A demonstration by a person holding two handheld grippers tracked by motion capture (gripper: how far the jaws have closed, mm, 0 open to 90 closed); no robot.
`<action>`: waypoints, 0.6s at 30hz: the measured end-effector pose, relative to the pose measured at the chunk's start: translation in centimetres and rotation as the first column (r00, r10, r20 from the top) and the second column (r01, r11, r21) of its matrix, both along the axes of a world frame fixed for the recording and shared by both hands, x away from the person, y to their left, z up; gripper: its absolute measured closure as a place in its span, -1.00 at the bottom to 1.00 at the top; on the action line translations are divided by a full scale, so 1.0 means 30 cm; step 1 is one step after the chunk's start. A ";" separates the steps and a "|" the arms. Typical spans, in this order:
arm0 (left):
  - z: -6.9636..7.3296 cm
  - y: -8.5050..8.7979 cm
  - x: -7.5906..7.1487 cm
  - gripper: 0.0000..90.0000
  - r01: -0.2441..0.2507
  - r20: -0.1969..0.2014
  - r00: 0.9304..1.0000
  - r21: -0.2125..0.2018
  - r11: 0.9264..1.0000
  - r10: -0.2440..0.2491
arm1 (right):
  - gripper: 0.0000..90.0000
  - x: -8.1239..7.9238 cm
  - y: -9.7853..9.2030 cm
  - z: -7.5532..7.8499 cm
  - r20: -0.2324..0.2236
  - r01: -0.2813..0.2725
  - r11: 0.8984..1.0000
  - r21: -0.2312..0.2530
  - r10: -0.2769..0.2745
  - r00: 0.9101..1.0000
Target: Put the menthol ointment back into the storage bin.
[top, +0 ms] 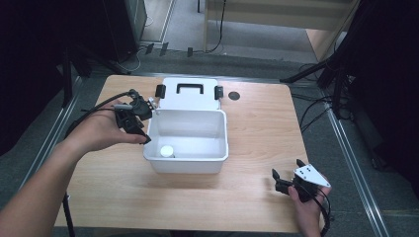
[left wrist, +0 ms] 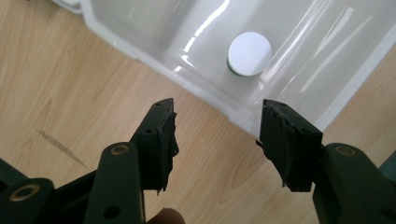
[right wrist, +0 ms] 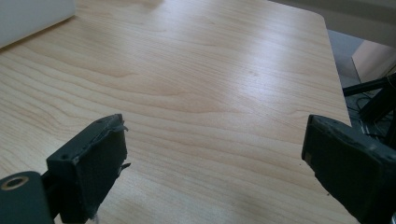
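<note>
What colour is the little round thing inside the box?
The round thing is white on top with a thin green edge underneath, lying inside the white box. The left gripper view shows it best.

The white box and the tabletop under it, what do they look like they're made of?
White rectangular box: probably glossy moulded plastic, since its walls show bright streaked reflections. Light brown table: wood or a wood-look laminate, with visible grain lines and a soft sheen.

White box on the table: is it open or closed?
Open. The white box has its lid flipped back behind it, and you can see a small round white thing lying inside.
</note>
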State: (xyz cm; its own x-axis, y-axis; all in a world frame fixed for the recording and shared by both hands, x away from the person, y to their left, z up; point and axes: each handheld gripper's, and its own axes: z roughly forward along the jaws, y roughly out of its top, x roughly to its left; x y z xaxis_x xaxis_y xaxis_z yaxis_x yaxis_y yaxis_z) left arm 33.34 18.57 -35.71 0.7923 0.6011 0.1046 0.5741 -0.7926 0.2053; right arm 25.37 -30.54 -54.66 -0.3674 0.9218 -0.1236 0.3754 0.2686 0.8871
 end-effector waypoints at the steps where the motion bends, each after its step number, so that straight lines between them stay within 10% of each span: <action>1: 0.002 0.010 -0.003 0.03 -0.005 0.002 1.000 -0.001 1.000 0.005 | -0.85 0.000 0.001 0.000 -0.002 0.001 1.000 0.002 -0.001 1.000; 18: -0.101 0.181 -0.063 -0.25 -0.138 0.021 0.990 -0.039 0.990 0.139 | -0.85 0.000 0.002 0.000 -0.005 0.000 1.000 -0.001 0.000 1.000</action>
